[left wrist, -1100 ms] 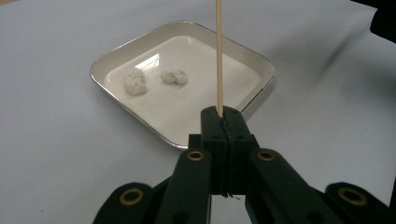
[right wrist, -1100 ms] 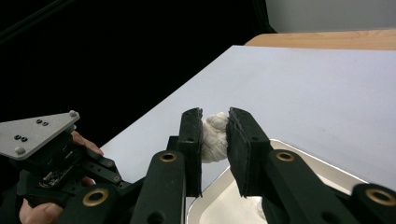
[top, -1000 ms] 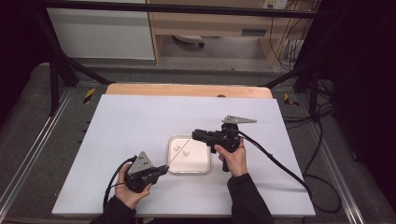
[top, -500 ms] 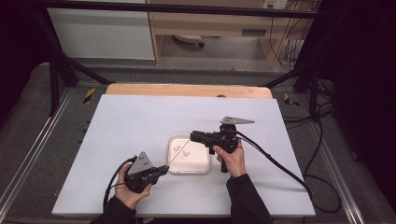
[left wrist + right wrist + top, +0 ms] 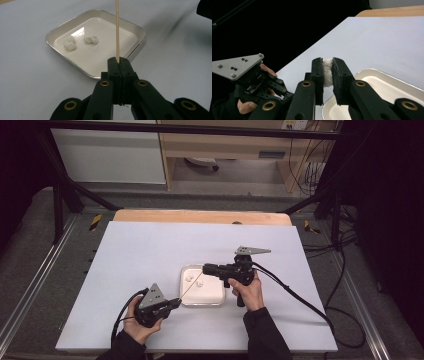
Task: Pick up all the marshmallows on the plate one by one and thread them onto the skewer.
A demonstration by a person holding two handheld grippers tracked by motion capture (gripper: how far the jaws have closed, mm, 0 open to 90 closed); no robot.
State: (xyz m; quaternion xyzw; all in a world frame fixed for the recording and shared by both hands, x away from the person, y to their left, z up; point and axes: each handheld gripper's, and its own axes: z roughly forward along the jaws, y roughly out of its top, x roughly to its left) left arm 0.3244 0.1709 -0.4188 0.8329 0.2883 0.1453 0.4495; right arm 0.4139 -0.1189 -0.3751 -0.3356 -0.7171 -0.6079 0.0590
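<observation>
My left gripper (image 5: 119, 62) is shut on the lower end of a thin wooden skewer (image 5: 117, 30), which runs up over a white square tray (image 5: 50, 41). Two white fluffy lumps (image 5: 69, 43) lie in the tray's far corner. My right gripper (image 5: 327, 62) is shut on a third white lump (image 5: 327, 73); its jaws have just been closing on it. From the high view, the left gripper (image 5: 172, 304) sits at the tray's (image 5: 220, 297) near left. The skewer (image 5: 191, 287) slants up toward the right gripper (image 5: 206, 268), above the tray's far edge.
The tray rests on a wide white table top (image 5: 150, 250) with a wooden strip (image 5: 200, 216) along its far edge. Black cables (image 5: 300, 300) trail off to the right. Dark frame bars (image 5: 60, 200) stand beside the table.
The right gripper's jaws have edged slightly left and down toward the skewer's tip. The left gripper and the skewer have stayed where they were.
</observation>
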